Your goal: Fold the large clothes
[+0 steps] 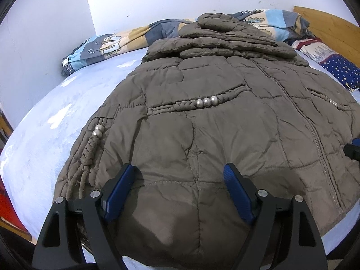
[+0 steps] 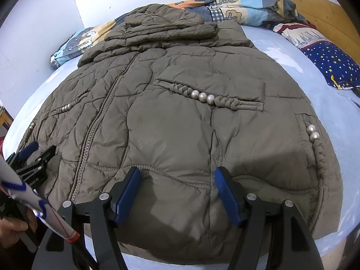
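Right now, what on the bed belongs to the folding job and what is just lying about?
In the job:
- jacket, flat, sleeves folded on top
- left gripper, open over its hem
- right gripper, open over its hem

Lying about:
- quilt
- pillow
- headboard
- bed sheet

The left black two-finger gripper with blue pads (image 1: 178, 171) points steeply downward, its jaws spread wide with nothing pinched between the pads. The right black two-finger gripper with blue pads (image 2: 177, 175) tilts down likewise, jaws apart and empty. A bare hand (image 2: 13, 229) grips the left tool's handle at the right view's edge
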`<state>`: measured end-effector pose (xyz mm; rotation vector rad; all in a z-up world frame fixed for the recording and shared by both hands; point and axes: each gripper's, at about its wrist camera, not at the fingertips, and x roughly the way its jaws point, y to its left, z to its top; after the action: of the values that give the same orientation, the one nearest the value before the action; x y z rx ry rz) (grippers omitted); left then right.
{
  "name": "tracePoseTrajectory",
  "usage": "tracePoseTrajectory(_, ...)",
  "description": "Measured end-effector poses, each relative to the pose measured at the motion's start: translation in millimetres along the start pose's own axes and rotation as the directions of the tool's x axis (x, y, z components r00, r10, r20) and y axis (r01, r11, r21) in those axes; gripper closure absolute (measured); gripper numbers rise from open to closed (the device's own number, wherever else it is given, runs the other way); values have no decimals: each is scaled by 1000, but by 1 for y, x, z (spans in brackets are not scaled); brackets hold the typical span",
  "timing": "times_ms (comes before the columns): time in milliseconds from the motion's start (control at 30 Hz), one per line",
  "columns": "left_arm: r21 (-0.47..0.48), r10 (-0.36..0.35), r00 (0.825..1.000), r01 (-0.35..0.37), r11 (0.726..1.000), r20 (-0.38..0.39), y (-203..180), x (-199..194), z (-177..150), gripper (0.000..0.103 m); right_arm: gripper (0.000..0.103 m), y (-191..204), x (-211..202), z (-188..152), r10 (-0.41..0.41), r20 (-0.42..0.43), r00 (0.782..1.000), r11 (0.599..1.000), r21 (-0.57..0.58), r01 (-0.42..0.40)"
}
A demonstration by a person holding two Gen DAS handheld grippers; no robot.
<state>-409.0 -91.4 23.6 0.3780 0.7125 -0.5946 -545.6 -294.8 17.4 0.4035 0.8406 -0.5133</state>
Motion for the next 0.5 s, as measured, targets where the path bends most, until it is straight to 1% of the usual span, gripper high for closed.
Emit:
tracePoseTrajectory(100,20,-11,1000,11,1000,-5,1,-7,2,22,29,-1,-3,0,9,-7,1000,1000,3,-9)
tracePoseTrajectory(167,35,-23,1000,22,999,7,2,-17,5,22,28,-3,-8,1,27,-14,1000,999,18,-27)
tracePoseTrajectory(267,12,-51,998,51,999,29,11,-33,9,22,27,-11,-23,2,75,15,997,995,65,-76)
tracePoseTrajectory(333,-42,-62,997,63,997,43,26,-44,14,22,27,-22,-37,3,91,60,994,989,111,-97)
tracePoseTrajectory(400,-125,-44,997,52,991,67,53,-53,17,22,27,-34,-49,6,84,101,991,984,151,-99)
tracePoseTrajectory(467,-229,-7,998,22,973,67,85,-58,16,22,25,-54,-65,7,48,147,988,977,201,-77)
tracePoseTrajectory(500,-281,6,998,10,960,55,99,-57,14,22,24,-67,-71,7,12,165,986,971,235,-52)
